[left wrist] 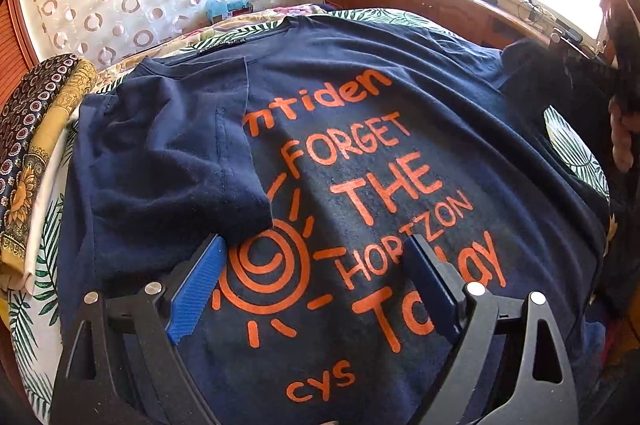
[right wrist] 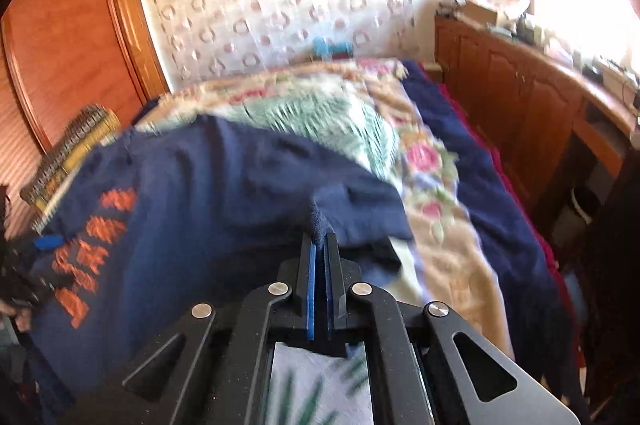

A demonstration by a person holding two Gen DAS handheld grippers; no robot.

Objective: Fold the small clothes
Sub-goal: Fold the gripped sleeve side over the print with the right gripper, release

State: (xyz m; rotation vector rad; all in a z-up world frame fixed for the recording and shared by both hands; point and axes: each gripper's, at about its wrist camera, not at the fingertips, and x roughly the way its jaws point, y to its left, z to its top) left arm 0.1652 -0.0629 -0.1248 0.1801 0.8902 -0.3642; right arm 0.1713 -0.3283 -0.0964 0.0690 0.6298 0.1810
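A navy T-shirt (left wrist: 360, 153) with orange lettering lies spread on the bed. Its left sleeve (left wrist: 172, 161) is folded in over the chest. My left gripper (left wrist: 316, 257) is open and empty, hovering just above the orange sun print. My right gripper (right wrist: 320, 245) is shut on the shirt's right sleeve (right wrist: 320, 221), pinching a bunch of navy cloth and lifting it off the bed. In the left wrist view the right gripper shows dimly at the far right edge, holding the raised sleeve (left wrist: 536, 69). The right wrist view is motion-blurred.
The bed carries a leaf-print sheet (left wrist: 44, 265) and a floral blanket (right wrist: 432, 161). Folded patterned cloths (left wrist: 36, 153) are stacked at the left. A wooden cabinet (right wrist: 520, 93) with clutter runs along the right under a bright window. A wooden wardrobe (right wrist: 68, 25) stands left.
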